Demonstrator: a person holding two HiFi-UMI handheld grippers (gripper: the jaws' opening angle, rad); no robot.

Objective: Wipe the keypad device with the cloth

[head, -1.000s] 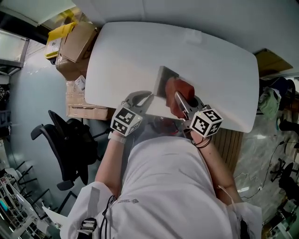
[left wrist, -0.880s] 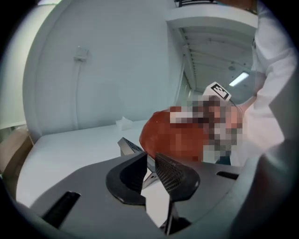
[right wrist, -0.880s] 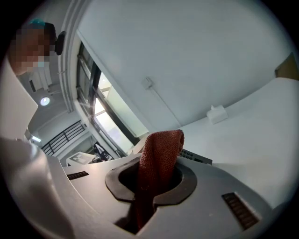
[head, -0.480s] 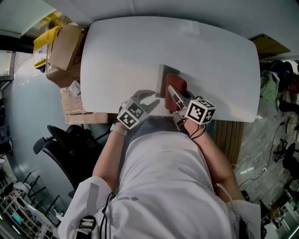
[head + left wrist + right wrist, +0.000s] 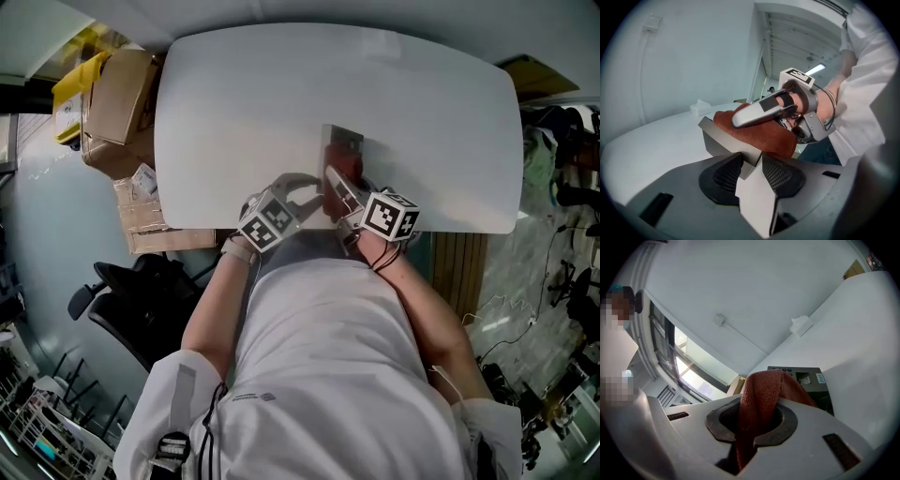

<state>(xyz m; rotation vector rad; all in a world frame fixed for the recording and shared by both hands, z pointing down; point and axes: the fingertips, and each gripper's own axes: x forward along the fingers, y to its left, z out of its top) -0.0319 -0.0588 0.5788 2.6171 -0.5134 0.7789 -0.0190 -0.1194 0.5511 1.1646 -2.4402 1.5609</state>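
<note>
A grey keypad device (image 5: 343, 141) rests near the front edge of the white table (image 5: 234, 112). A rust-red cloth (image 5: 345, 172) lies draped over its near part. My right gripper (image 5: 334, 180) is shut on that cloth (image 5: 761, 394), which bunches up between its jaws with the device (image 5: 812, 380) just beyond. My left gripper (image 5: 316, 190) sits at the device's left near corner. Its jaws have just been opening, and the grey corner (image 5: 722, 143) stands between the pads (image 5: 727, 176). The right gripper (image 5: 739, 123) lies on the cloth (image 5: 761, 138) in the left gripper view.
A small white crumpled thing (image 5: 700, 108) lies farther back on the table. Cardboard boxes (image 5: 117, 94) and a yellow item (image 5: 75, 80) are stacked left of the table. A black office chair (image 5: 131, 291) stands at my left, and wooden slats (image 5: 459, 267) at my right.
Both grippers have come down toward the table's front edge. The left jaws went from shut to spread around the device's corner. The cloth has sunk onto the device.
</note>
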